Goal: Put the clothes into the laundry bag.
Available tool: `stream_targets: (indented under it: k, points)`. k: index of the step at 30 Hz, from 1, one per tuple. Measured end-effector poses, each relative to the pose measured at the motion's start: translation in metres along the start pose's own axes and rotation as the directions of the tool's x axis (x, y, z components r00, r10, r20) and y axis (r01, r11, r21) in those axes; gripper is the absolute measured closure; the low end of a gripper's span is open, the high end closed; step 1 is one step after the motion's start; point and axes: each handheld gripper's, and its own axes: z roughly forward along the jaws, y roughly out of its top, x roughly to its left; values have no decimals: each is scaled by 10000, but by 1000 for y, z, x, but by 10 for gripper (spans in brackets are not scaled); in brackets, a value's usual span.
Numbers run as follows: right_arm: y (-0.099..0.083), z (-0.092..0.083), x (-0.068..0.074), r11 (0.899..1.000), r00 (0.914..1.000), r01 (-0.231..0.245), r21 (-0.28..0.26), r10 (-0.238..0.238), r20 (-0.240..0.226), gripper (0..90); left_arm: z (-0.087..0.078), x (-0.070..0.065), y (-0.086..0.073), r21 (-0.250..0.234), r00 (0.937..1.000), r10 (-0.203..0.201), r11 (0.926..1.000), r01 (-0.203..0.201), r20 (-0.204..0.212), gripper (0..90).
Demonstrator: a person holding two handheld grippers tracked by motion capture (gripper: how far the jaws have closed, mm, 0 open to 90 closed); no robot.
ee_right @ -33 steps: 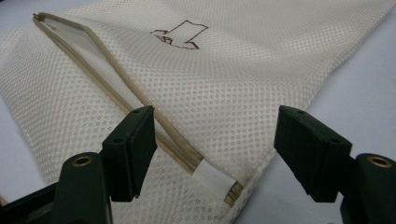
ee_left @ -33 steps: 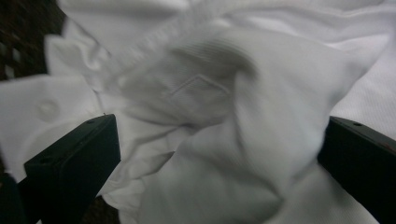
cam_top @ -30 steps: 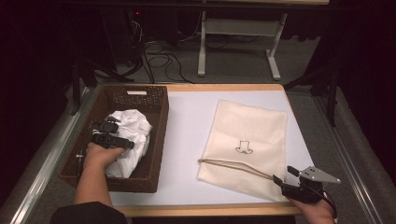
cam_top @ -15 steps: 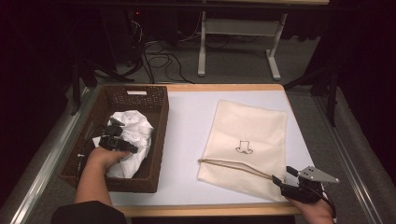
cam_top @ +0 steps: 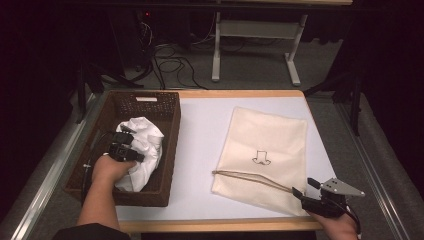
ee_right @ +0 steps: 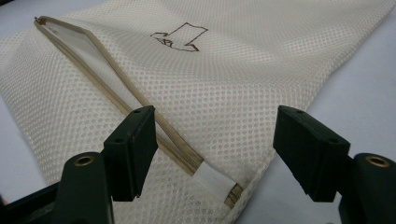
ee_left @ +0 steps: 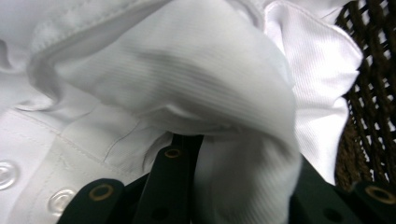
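Cloth of the white shirt (ee_left: 187, 88) looked light and limp, bunching between the just-closing left gripper (ee_left: 233, 186), pinched on a thick fold.

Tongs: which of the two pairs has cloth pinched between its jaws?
The left tongs, in the wicker basket: their jaws have just been closing on the white shirt. The right tongs stand open over the mesh bag corner.
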Motion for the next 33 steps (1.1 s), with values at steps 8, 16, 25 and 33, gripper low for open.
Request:
stream_targets:
  k: [8,16,25,33]
  points:
    - [-1,1,-1,10000,10000,-66,35,66,45,311,-14,-10,-3,-1195,9958,869,9888,-898,-292,775]
    - [0,1,-1,10000,10000,45,-68,-45,18,305,-30,-16,-8,-2744,9862,1413,9482,-1600,-865,777]
    - [-1,1,-1,10000,10000,56,-76,-56,26,302,-47,-27,-16,-4343,9683,1843,8680,-2409,-1689,778]
    - [-1,1,-2,10000,10000,9,-55,-9,82,302,-59,-29,-24,-5380,9614,1695,8010,-2625,-2167,779]
